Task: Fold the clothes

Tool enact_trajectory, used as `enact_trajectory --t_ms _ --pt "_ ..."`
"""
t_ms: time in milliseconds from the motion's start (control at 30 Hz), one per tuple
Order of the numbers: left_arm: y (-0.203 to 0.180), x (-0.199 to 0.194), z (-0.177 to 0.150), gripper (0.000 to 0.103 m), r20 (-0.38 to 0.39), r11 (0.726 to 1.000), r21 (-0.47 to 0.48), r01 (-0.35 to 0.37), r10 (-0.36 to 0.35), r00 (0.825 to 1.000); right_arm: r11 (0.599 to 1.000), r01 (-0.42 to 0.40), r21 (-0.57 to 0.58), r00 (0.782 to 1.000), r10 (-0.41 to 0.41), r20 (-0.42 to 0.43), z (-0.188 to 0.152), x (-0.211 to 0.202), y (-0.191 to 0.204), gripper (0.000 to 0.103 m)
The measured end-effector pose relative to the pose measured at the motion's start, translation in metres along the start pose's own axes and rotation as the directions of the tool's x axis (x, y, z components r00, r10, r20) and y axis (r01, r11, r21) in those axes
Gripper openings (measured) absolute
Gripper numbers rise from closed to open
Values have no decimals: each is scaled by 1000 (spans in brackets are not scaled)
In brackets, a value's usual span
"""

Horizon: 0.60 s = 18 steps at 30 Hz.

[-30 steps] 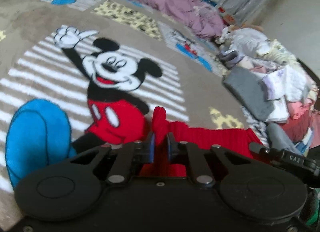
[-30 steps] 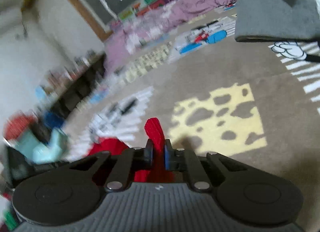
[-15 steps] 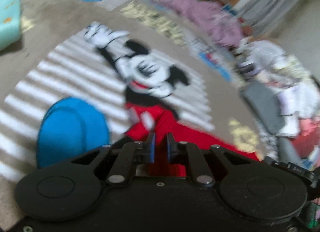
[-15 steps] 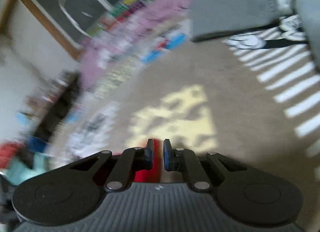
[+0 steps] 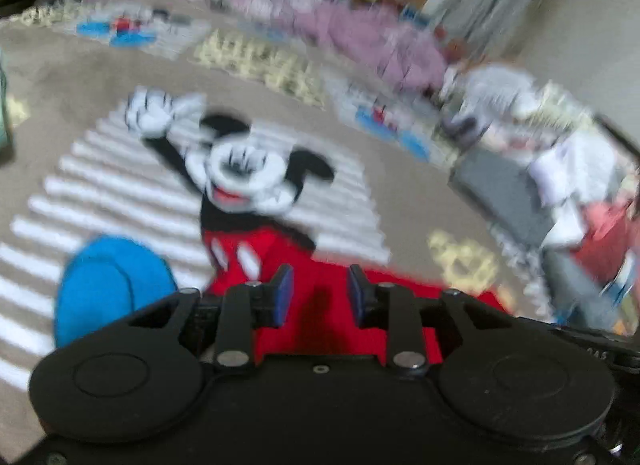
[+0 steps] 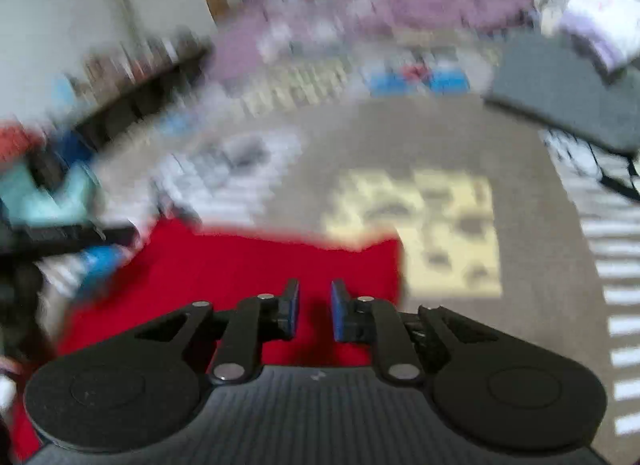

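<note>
A red knit garment (image 5: 320,285) lies flat on the Mickey Mouse rug (image 5: 120,193), just under my left gripper (image 5: 320,295), which is open with nothing between its blue pads. In the right wrist view the same red garment (image 6: 240,265) spreads flat under my right gripper (image 6: 315,311), which is also open and empty. Both views are motion-blurred.
A grey folded item (image 5: 504,193) and a pile of mixed clothes (image 5: 580,169) lie at the right of the rug. A purple blanket (image 5: 360,33) lies at the far edge. The grey item (image 6: 560,93) also shows in the right wrist view. A teal object (image 6: 44,197) is at left.
Both grippers were shut on the red garment's edge and have opened, releasing it. The garment now lies flat on the rug, and both cameras have shifted.
</note>
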State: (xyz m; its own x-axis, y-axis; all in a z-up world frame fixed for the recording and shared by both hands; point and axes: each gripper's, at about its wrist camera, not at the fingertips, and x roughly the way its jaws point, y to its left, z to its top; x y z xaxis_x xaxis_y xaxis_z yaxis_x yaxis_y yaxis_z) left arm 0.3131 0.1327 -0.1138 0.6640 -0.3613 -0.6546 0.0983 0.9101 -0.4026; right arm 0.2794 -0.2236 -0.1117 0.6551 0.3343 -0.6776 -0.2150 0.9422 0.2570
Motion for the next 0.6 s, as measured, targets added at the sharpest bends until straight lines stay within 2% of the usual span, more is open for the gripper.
enact_trajectory --t_ms 100,167,233,300,367,433,467,500,533,600 --pt "-1 -6 0 27 12 1000 3 7 -7 1000 997 -29 67 999 28 21 -11 -4 -18 15" --pt "-8 -19 3 27 35 999 35 17 -18 999 999 -9 39 998 7 67 -11 -25 -13 20" --pt "-17 -28 -2 27 43 998 60 37 -40 998 997 -64 46 990 57 126 -17 -46 -10 20" --pt "-25 -36 -9 27 46 995 84 58 -62 997 983 -158 92 976 141 167 -28 -63 -7 20" --pt "-32 -39 -19 27 29 993 91 71 -74 997 973 -201 117 971 182 158 -43 -69 -3 20" --pt "-39 -41 -31 27 8 992 95 83 -84 996 980 -142 136 988 132 81 -61 -56 0 18" --pt "-43 -43 -39 27 -2 992 96 84 -85 996 984 -114 139 993 107 57 -70 -51 1 6" --pt "-46 -45 -46 27 -13 991 98 86 -85 996 987 -94 133 993 84 84 -78 -52 -1 3" --pt "-53 -50 -54 27 -20 990 111 89 -88 996 983 -93 159 991 77 106 -83 -57 -4 4" --pt "-66 -60 -71 27 -26 983 144 112 -109 994 984 -87 154 991 69 117 -85 -73 3 14"
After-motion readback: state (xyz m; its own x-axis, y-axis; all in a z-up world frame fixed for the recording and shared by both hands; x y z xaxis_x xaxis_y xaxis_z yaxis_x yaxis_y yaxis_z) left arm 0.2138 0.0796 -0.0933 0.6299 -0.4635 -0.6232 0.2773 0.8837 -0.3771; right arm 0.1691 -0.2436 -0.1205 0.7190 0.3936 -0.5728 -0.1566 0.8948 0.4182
